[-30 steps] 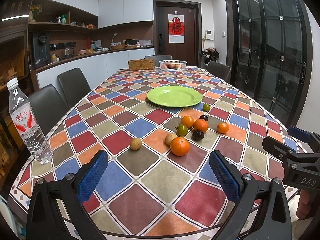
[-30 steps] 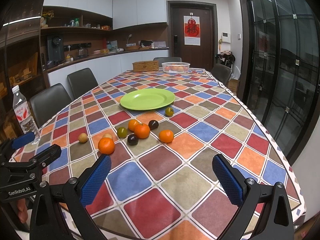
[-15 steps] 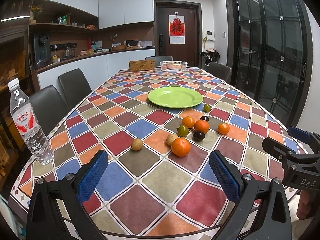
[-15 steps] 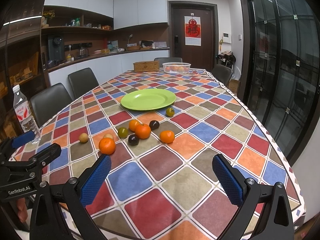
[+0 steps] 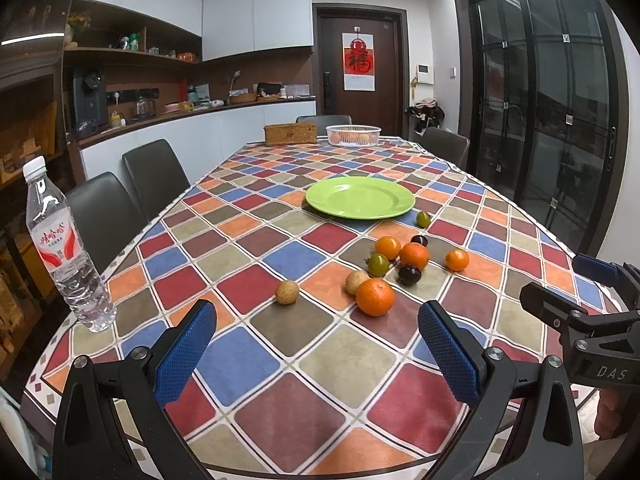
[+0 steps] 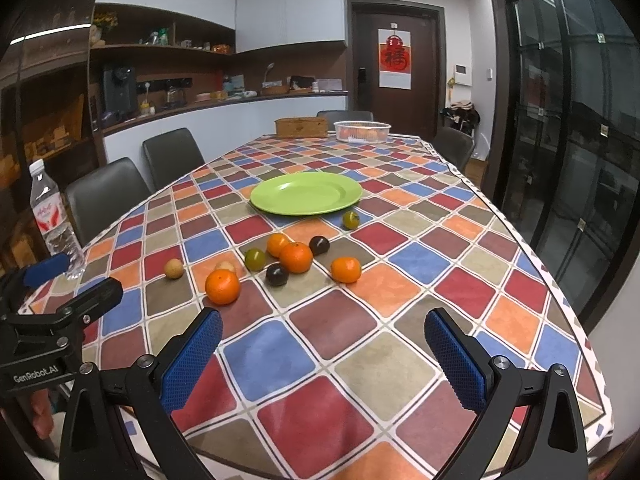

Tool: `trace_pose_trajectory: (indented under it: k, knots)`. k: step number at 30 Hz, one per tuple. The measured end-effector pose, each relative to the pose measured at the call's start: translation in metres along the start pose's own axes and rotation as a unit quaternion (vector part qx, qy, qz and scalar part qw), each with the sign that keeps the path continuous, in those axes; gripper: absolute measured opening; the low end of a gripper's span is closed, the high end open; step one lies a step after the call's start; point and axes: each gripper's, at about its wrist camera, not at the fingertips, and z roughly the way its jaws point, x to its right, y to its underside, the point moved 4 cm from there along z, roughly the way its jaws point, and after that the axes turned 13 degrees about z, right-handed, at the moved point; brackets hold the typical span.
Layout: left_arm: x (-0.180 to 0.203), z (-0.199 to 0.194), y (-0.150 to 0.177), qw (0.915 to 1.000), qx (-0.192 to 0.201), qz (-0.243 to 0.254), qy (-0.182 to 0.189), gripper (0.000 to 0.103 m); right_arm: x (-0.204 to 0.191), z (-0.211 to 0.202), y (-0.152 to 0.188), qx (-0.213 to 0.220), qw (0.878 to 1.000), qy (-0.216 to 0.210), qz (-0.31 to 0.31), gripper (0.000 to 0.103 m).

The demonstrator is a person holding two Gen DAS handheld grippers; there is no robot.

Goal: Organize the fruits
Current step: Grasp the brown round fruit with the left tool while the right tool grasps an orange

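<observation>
**Fruit pile on the checkered table, both grippers wide and empty**

Dining room from my feeds: long table (image 5: 256, 360) under a colorful diamond-check cloth, dark chairs down the left side, dark door with a red poster at the far end. The table's long axis runs straight away from both cameras toward that door.

The fruit sits in a loose cluster mid-table, just on the near side of the green plate (image 5: 360, 198), which has nothing on it. Nearest to me is the big orange (image 5: 375, 297), with a tan round fruit (image 5: 355, 281) touching its far-left side. Another tan one (image 5: 287, 291) sits alone, off to the left. Behind those: a green tomato (image 5: 378, 264), two more oranges, two dark plums, and a small orange (image 5: 457, 260) off to the right. One little green fruit (image 5: 423, 219) sits just beside the plate's rim. All round stuff, so no real pointing direction to report.

A water bottle (image 5: 60, 248) stands upright at the left edge. A wicker box (image 5: 290, 134) and a white basket (image 5: 353, 135) are at the far end.

My left gripper (image 5: 316, 354) hovers above the near edge, jaws spread wide, holding nothing. My right gripper (image 6: 322, 360) is the same: wide apart, empty.
</observation>
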Motion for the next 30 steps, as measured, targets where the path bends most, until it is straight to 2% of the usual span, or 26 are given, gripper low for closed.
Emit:
trace_pose_trajectory:
  k: [5,11,20,23,30]
  knots:
    - [-0.01,0.005,0.0,1.0,0.005,0.005,0.001,0.102,-0.014,0.007,-0.004,-0.001,1.0,-0.017,-0.018,0.102]
    - [-0.022,0.02,0.004,1.0,-0.001,0.007,0.007,0.097,-0.041,0.024,-0.006,-0.005,0.998,-0.034,-0.052,0.102]
    - [-0.034,0.053,0.008,0.9989,-0.019,0.032,0.027,0.085,-0.073,0.056,-0.006,-0.024,0.995,-0.057,-0.082,0.101]
    - [-0.037,0.064,0.01,0.9984,-0.024,0.042,0.031,0.083,-0.078,0.07,-0.004,-0.036,0.994,-0.056,-0.087,0.098]
    - [-0.041,0.093,0.013,0.9953,-0.046,0.061,0.06,0.07,-0.084,0.099,0.002,-0.074,0.991,-0.06,-0.094,0.087]
